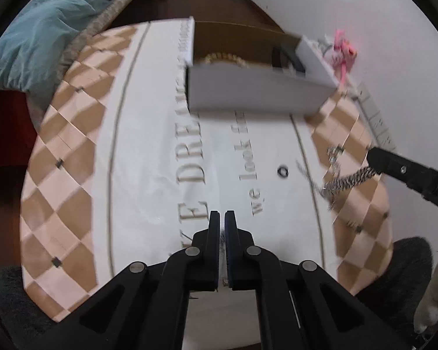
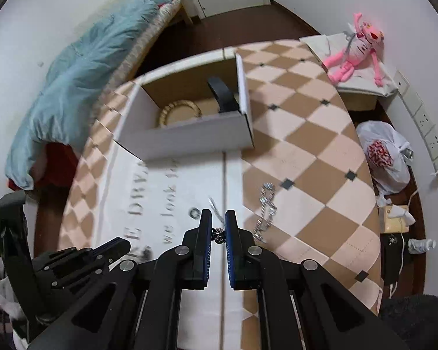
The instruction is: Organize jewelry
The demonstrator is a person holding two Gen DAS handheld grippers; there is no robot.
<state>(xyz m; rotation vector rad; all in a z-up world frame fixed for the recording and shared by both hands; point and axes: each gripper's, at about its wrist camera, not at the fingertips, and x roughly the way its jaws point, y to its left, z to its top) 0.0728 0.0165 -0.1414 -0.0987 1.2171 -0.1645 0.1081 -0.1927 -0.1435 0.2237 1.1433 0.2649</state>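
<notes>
A white cardboard box [image 1: 257, 93] [image 2: 187, 140] stands on the table with a gold beaded bracelet [image 1: 227, 57] [image 2: 179, 110] and a dark band [image 1: 289, 57] [image 2: 223, 96] inside. My right gripper [image 2: 218, 223] [image 1: 373, 157] is shut on a silver chain [image 1: 347, 179] [image 2: 218, 237], which hangs from it over the table; more chain [image 2: 265, 213] trails to the right. A small dark ring [image 1: 282, 171] [image 2: 194, 212] lies on the white cloth. My left gripper [image 1: 222, 218] is shut and empty above the cloth; its body shows at the lower left of the right wrist view.
The table has a checked tan cover [image 2: 306, 145] and a white lettered cloth [image 1: 160, 160]. A bed with a teal blanket [image 2: 81, 81] is at the left. A pink plush toy [image 2: 359, 49], a plastic bag [image 2: 385, 157] and wall sockets [image 2: 423, 125] are at the right.
</notes>
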